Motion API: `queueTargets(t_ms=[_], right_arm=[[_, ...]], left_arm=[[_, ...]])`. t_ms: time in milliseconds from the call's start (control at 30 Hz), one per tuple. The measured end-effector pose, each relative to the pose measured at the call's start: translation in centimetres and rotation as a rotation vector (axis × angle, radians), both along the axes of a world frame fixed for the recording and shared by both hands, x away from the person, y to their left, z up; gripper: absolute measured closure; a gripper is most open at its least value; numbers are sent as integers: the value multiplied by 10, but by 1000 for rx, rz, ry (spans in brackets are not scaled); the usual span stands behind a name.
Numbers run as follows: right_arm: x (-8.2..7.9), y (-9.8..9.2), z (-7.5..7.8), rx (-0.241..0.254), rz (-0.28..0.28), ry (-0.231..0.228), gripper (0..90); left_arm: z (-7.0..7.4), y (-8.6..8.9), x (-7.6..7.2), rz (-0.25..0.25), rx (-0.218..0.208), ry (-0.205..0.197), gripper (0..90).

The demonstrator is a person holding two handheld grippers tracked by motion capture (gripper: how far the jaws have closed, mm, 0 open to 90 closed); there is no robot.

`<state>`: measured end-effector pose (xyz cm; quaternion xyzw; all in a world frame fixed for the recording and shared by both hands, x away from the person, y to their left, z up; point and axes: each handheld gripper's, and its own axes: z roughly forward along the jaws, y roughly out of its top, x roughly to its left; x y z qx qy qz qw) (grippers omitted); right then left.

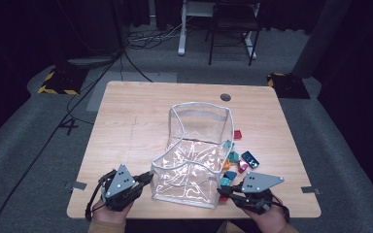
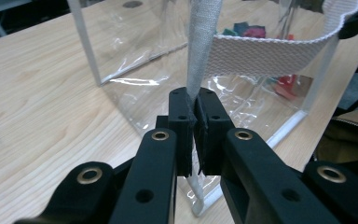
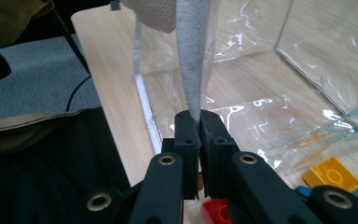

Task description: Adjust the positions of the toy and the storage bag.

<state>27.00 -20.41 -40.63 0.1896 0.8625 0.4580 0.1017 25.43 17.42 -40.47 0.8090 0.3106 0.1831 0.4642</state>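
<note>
Clear bag [image 1: 194,160] at frame centre on surface [image 1: 126,126]; its grey trim [image 2: 200,56] is pinched by left gripper [image 1: 148,178] and right gripper [image 1: 222,191]; both edges should be pulled apart evenly, kept taut, away from bricks [image 1: 238,160]

Dim surroundings frame a wooden table [image 1: 126,126] lit from overhead; white glare streaks the clear plastic bag [image 1: 194,160] at centre. In both gripper views, the near black jaws at 6 o'clock blur softly, with the background toward 12 o'clock hazy.
</note>
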Motion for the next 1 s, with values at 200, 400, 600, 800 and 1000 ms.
queueTargets(t_ms=[200, 400, 600, 800, 1000], right_arm=[[1, -14, 1, 28, -14, 7, 727], [2, -30, 7, 64, 21, -14, 574], [8, -63, 13, 96, -33, -10, 526], [20, -85, 17, 96, -127, -17, 506], [39, -103, 17, 81, -230, -9, 489]], left_arm=[[-2, -10, 3, -7, 7, -8, 789], [-8, -1, -1, -10, -3, 12, 379], [-15, 16, -4, 16, 7, 16, 342], [-32, 37, 12, 139, 65, 54, 341], [-51, 45, 36, 176, 89, 124, 342]])
